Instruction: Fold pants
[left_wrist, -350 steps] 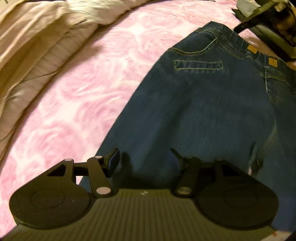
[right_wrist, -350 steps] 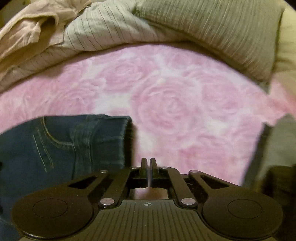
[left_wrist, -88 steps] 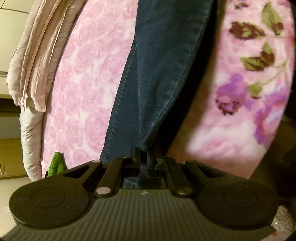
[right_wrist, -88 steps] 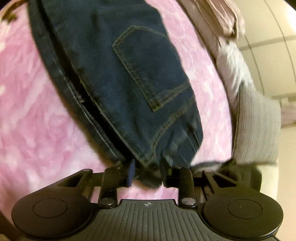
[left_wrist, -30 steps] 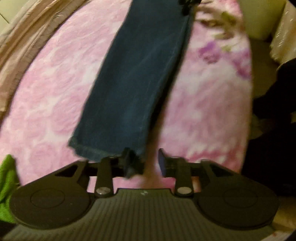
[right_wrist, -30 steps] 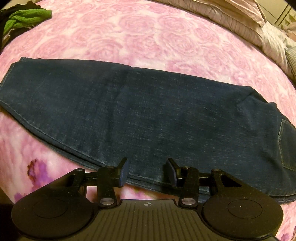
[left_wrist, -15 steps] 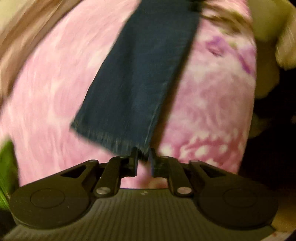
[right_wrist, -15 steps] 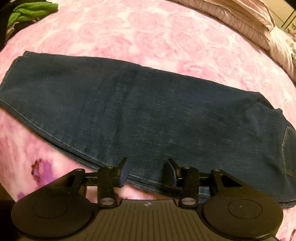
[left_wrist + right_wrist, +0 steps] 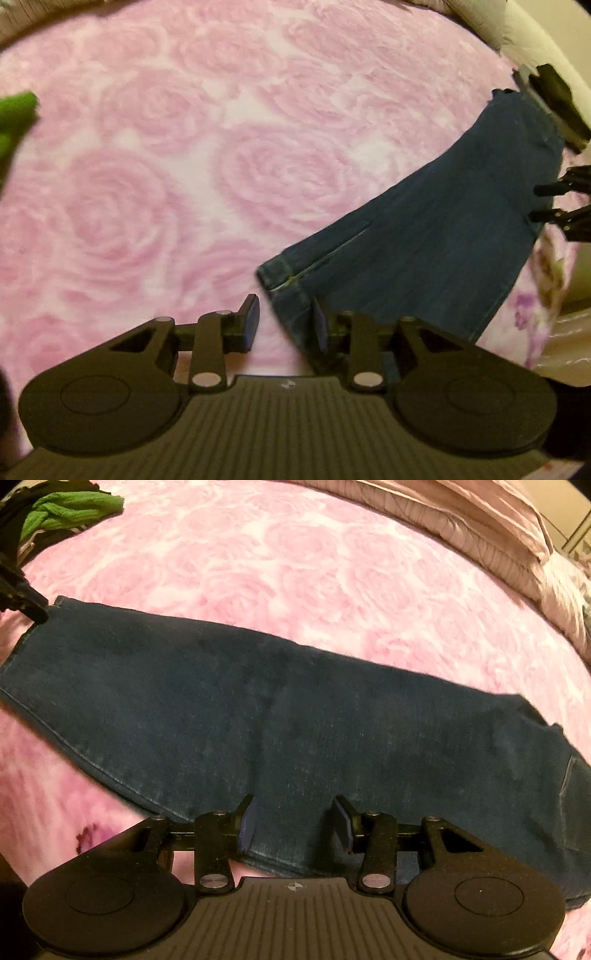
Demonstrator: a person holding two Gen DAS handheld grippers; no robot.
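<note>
Pants (image 9: 295,716) lie flat lengthwise on the pink blanket (image 9: 184,166) (no legible labels). Left gripper (image 9: 284,325) fingers wide at the hem; right gripper (image 9: 293,819) fingers wide, empty.

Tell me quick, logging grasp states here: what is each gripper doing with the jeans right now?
Left gripper: open, at the hem of the jeans, gripping nothing.
Right gripper: open, over the jeans' near edge, holding nothing.

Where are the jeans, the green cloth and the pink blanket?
jeans (image 9: 295,716): right wrist view, middle of the folded legs.
green cloth (image 9: 74,507): right wrist view, its bunched middle, top left corner.
pink blanket (image 9: 166,166): left wrist view, bare rose-patterned part.
</note>
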